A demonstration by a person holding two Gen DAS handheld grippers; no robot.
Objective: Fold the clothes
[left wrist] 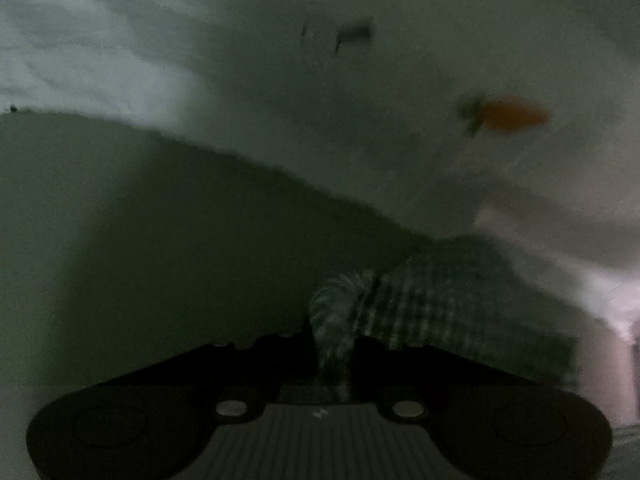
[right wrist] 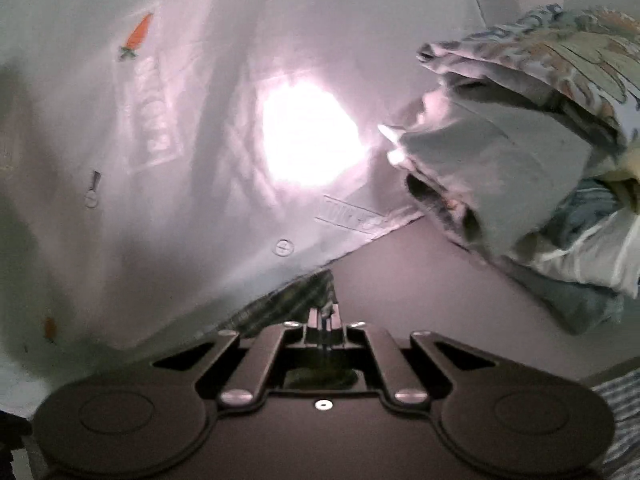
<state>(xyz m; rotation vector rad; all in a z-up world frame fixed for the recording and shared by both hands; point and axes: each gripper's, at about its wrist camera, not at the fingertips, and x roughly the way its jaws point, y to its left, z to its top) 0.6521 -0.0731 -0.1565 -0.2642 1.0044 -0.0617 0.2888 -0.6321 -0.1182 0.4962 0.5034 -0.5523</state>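
Both grippers hold the same garment: a white shirt [right wrist: 192, 128] printed with small carrots [right wrist: 138, 36] and lined at its hem with a dark checked band [right wrist: 280, 308].

Left gripper [left wrist: 332, 344]: jaws pinched shut on a bunched twist of the checked band [left wrist: 400, 300], which spills out to the right of the fingertips. The white cloth hangs across the far and right part of that view; a carrot print [left wrist: 512, 116] shows on it. The picture is dim and blurred.

Right gripper [right wrist: 322, 316]: jaws closed on the tip of the checked hem, at the shirt's near right corner. The shirt hangs up and to the left, with light glaring through it, so it appears held up off the grey surface [right wrist: 420, 280]. A pile of other clothes [right wrist: 532, 152] lies at the far right, apart from the shirt.

Judged step: spreading the shirt by its hem before laying it flat to fold.

To do it well:
- draw the two hem corners apart until the edge runs straight, without jerking;
- the right hold looks shallow, so tension should stay gentle;
- lower it clear of the pile.
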